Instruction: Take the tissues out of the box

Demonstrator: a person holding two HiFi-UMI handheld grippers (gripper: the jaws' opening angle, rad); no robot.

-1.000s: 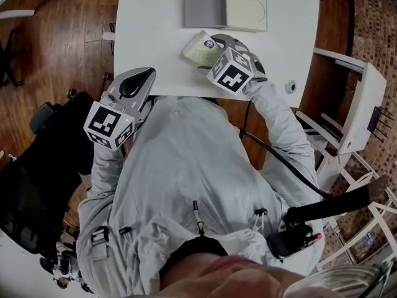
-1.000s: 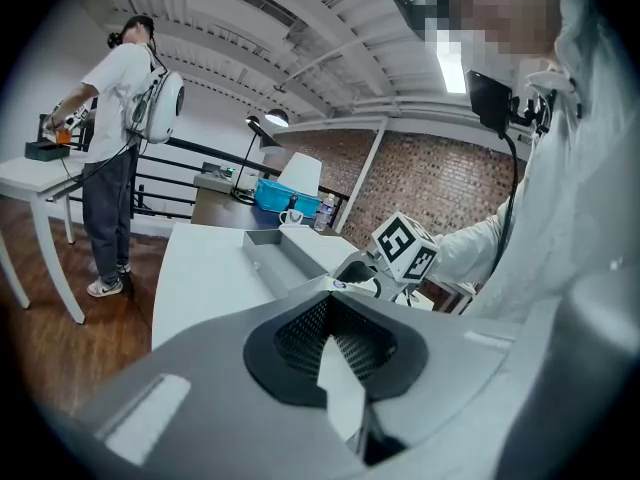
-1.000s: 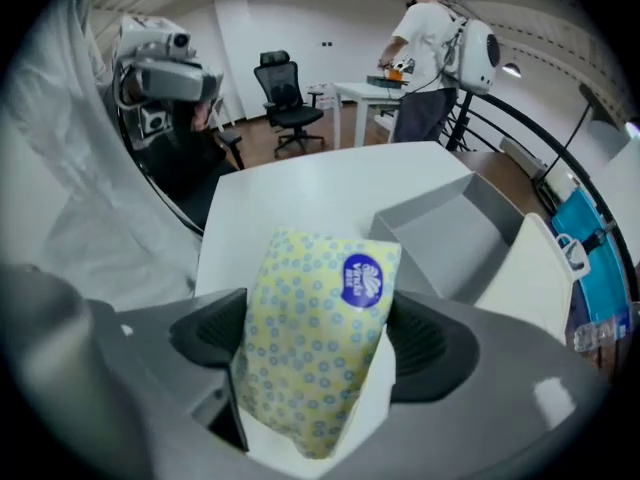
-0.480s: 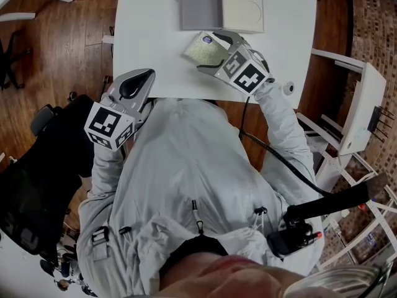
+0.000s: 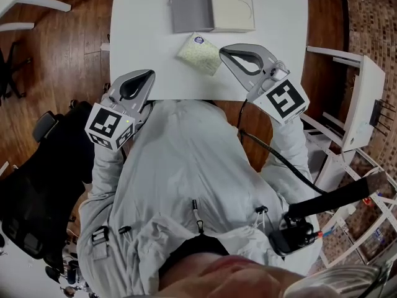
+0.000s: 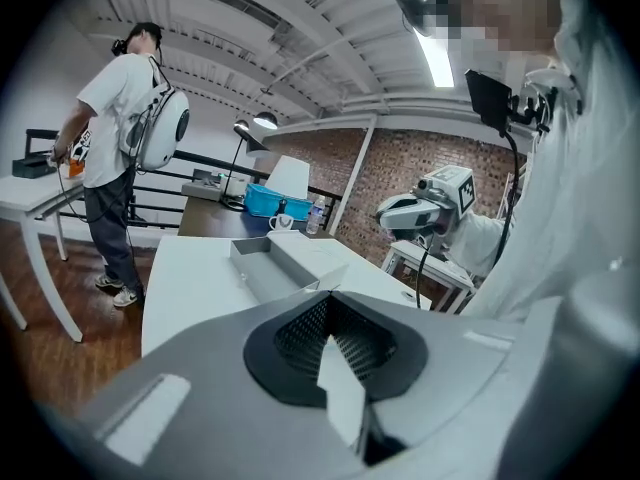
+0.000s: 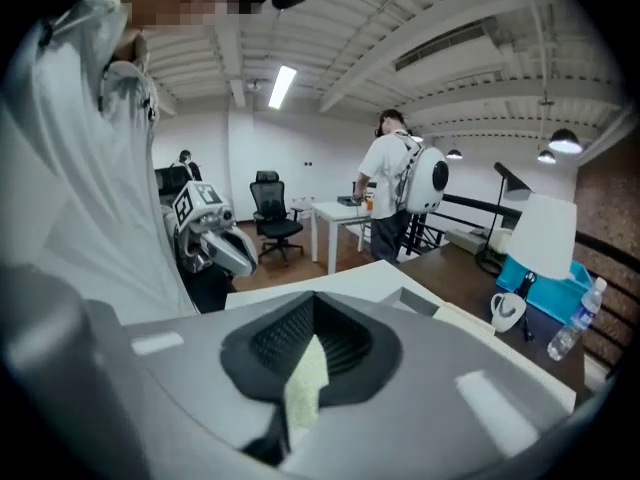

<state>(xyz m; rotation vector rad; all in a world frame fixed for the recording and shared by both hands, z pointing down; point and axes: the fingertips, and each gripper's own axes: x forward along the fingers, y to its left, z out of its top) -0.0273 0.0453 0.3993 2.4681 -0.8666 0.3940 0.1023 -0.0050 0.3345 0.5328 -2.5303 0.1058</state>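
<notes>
A small green-speckled tissue pack (image 5: 198, 53) lies on the white table (image 5: 142, 30), just in front of the box, a grey tray (image 5: 191, 5) with a cream half (image 5: 231, 4). My right gripper (image 5: 222, 48) has its tips at the pack's right corner, jaws shut in a closed loop. In the right gripper view the right gripper (image 7: 315, 293) is shut, and the speckled pack (image 7: 305, 378) shows through the gap below it. My left gripper (image 5: 151, 72) hangs shut at the table's near edge, holding nothing. The left gripper (image 6: 330, 293) points across the table toward the box (image 6: 270, 258).
A white shelf unit (image 5: 360, 104) stands right of the table and a black chair (image 5: 31, 185) at the left. A person with a white backpack (image 6: 130, 118) works at another table. A mug (image 7: 508, 310) and a bottle (image 7: 575, 333) stand on a far desk.
My right gripper has drawn back to the right, off the tissue pack, which stays where it lay. The left gripper has not moved.
</notes>
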